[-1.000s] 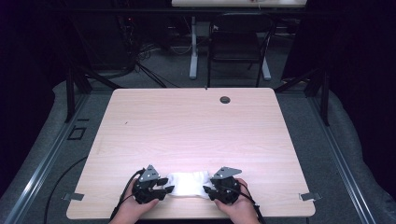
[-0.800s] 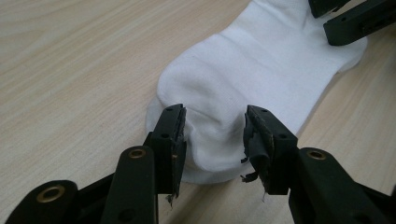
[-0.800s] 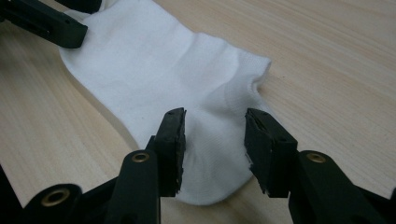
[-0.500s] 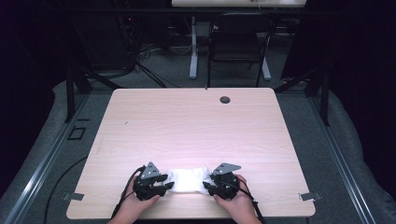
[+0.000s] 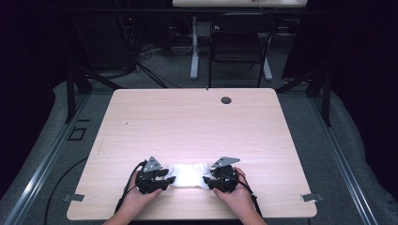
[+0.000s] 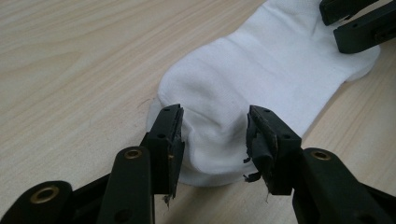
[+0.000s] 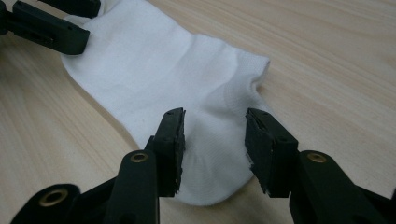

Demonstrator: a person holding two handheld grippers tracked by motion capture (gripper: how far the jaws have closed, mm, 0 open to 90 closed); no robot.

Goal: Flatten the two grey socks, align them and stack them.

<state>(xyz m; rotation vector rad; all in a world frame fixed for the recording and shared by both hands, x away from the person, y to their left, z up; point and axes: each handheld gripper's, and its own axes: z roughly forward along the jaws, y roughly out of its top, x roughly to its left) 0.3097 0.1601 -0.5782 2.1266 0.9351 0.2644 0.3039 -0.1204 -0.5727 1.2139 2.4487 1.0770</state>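
Note:
A white ankle sock [image 5: 187, 175] lies flat near the front edge of the wooden table [image 5: 197, 126], stretched between both grippers. My left gripper [image 5: 168, 180] is at the sock's left end. In the left gripper view its jaws [image 6: 215, 135] straddle the rounded end of the sock [image 6: 261, 70] and have just been opening, with the fabric lying loose between them. My right gripper [image 5: 207, 181] is at the other end. Its jaws [image 7: 214, 135] stand wide over the sock [image 7: 154, 70], tips resting on the cloth. Each gripper view also shows the other gripper at the far end: right gripper [image 6: 355, 21], left gripper [image 7: 51, 25].
A small black round grommet [image 5: 226, 100] sits near the table's far edge. Beyond the table stand a dark chair [image 5: 237, 47] and a white desk leg [image 5: 194, 51] on grey floor. Both hands are close to the table's front edge.
The right gripper has shifted slightly inward and away from the front edge, so the sock looks a little shorter between the grippers. The left hand has hardly moved.

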